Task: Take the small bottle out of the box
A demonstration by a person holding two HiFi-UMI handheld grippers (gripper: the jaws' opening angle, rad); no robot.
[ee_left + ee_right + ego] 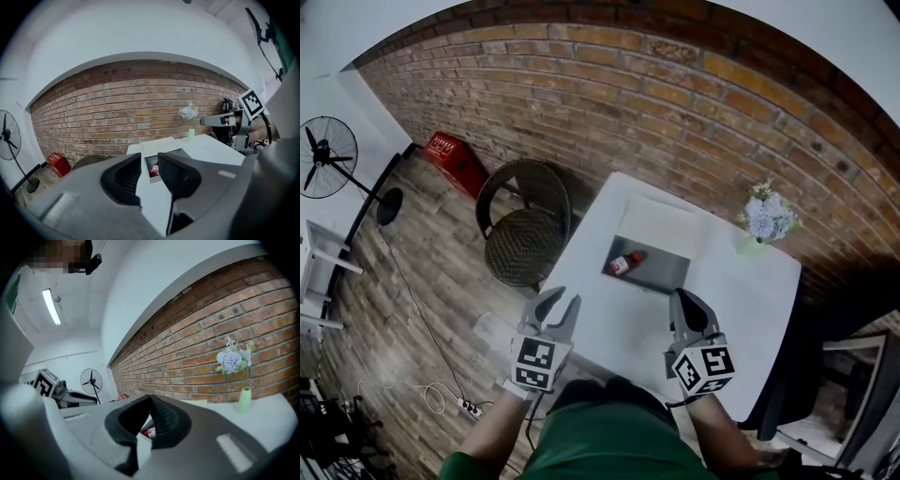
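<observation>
On your table [741,291], the box [667,272] lies toward the far edge, small bottle [625,262] inside at its left. Vase [753,244] stands right of the box; chair [523,239] left of the table.

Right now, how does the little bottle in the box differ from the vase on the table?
The small bottle lies on its side inside the box; the vase stands upright on the open table. The bottle is red and white; the vase is pale green. The vase carries flowers, the bottle none. Both are on the same white table.
</observation>
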